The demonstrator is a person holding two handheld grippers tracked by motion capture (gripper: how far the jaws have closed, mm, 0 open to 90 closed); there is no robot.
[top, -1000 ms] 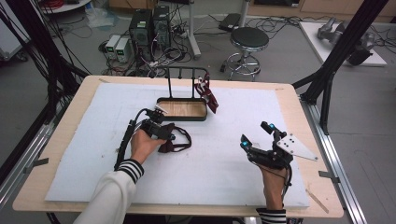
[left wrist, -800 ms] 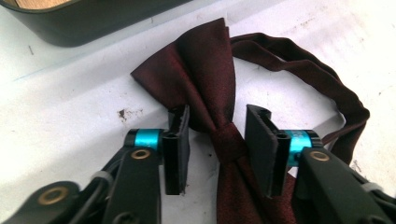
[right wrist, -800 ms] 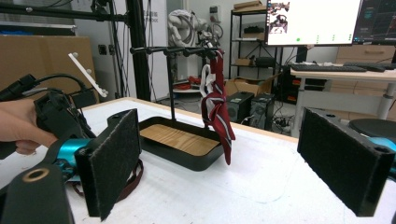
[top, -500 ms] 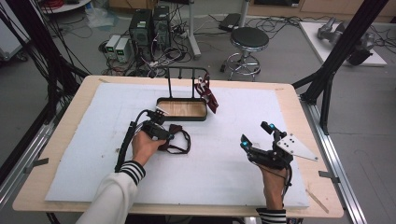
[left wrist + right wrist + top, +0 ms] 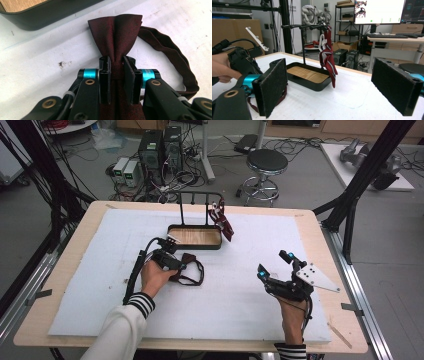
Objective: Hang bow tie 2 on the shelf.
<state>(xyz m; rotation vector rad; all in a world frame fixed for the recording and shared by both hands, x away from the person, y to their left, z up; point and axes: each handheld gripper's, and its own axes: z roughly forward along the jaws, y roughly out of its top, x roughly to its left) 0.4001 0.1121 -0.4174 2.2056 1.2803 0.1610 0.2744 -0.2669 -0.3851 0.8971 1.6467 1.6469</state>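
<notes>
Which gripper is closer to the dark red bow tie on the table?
Left. The left gripper has its jaws pinched shut on the knot of the bow tie. The right gripper rests apart from it, off to the right on the white mat, jaws open.

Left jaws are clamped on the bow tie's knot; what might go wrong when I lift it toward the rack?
1. The left gripper pinches only the narrow knot of the bow tie; the smooth fabric might slip out.
2. Its strap lies loose on the table and may snag on the tray rim.
3. The striped tie already hangs on the rack; it might get knocked off.
</notes>
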